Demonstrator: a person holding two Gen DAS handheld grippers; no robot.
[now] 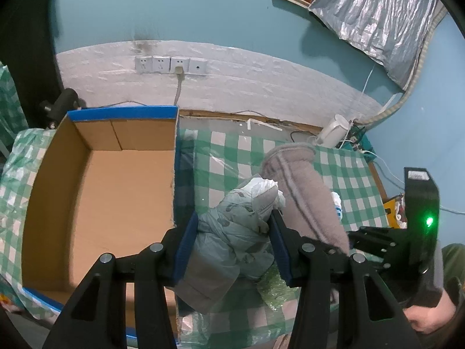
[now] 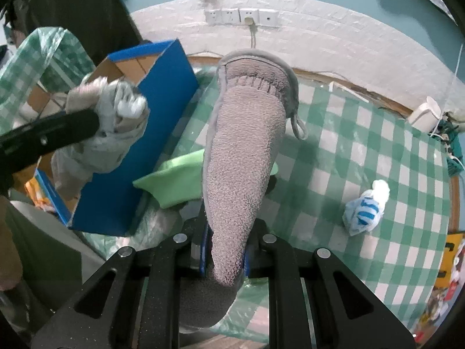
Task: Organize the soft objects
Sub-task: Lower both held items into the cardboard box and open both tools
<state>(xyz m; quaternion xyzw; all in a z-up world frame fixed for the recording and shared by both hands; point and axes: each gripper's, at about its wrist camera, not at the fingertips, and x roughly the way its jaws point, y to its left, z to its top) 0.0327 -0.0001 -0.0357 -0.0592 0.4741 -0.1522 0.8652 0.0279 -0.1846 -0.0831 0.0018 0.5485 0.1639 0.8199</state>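
While both our grippers carry cloth, we judge the step in hand to be the carry toward the cardboard box (image 1: pixel 101 192). Our left gripper (image 1: pixel 232 250) is clenched on a pale grey bundle (image 1: pixel 232 226) of crumpled fabric, pads pressing it from both sides, with the box's open mouth at nine o'clock of it in the left wrist view. Our right gripper (image 2: pixel 223 258) is clamped tight on the narrow end of a grey fleece slipper-like piece (image 2: pixel 247 145), which hangs up and away at twelve o'clock, clear of the checked tablecloth (image 2: pixel 363 151). A green cloth (image 2: pixel 171 180) lies at ten o'clock beside the box; a small blue-and-white item (image 2: pixel 364 209) waits at three o'clock. Next, we think, the left bundle needs swinging over the box wall and releasing inside.
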